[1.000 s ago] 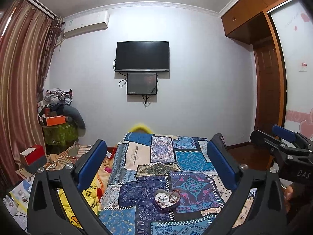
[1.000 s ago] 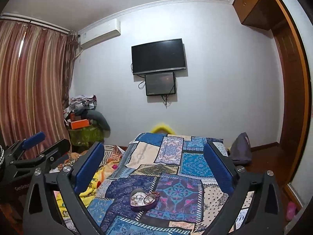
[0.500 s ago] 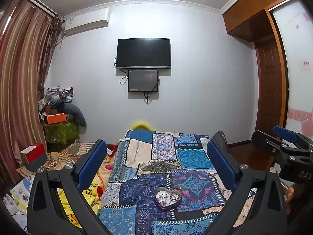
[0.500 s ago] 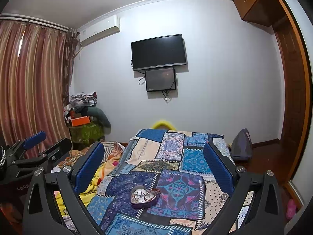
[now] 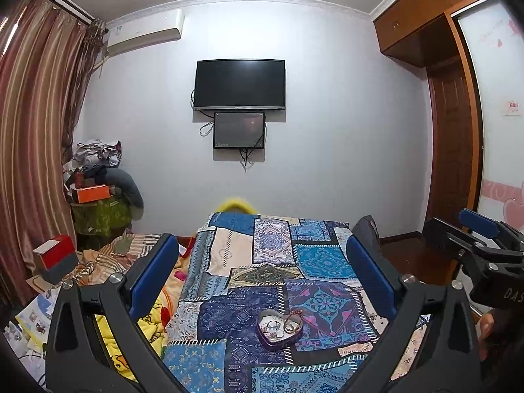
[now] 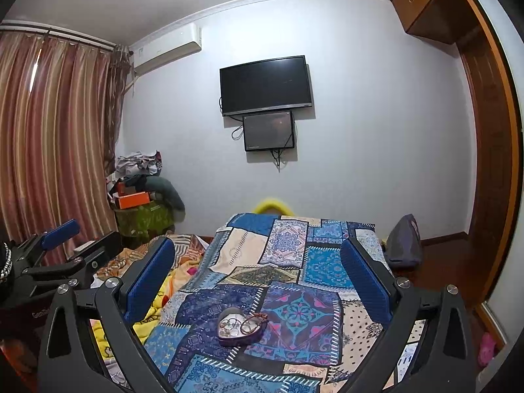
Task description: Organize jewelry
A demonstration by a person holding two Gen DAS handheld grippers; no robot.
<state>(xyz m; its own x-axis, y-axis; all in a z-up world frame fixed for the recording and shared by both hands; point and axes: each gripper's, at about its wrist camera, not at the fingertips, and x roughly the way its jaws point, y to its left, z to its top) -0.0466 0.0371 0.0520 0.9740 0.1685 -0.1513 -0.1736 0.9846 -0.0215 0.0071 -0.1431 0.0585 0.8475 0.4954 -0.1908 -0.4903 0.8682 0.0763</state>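
The rings and bangles in the heart tin point(image 5: 279, 327) are too small to tell apart or count. A yellow thing point(image 5: 236, 203) beyond the bed's point(image 5: 268, 245) far end is blurred and mostly hidden. In the left wrist view the right gripper point(image 5: 471, 239) is cut off by the picture's edge. The hand point(image 5: 488, 330) below it shows only fingertips.

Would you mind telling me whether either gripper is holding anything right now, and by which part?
Nothing is held. The left gripper and right gripper are both open and empty above the heart-shaped box.
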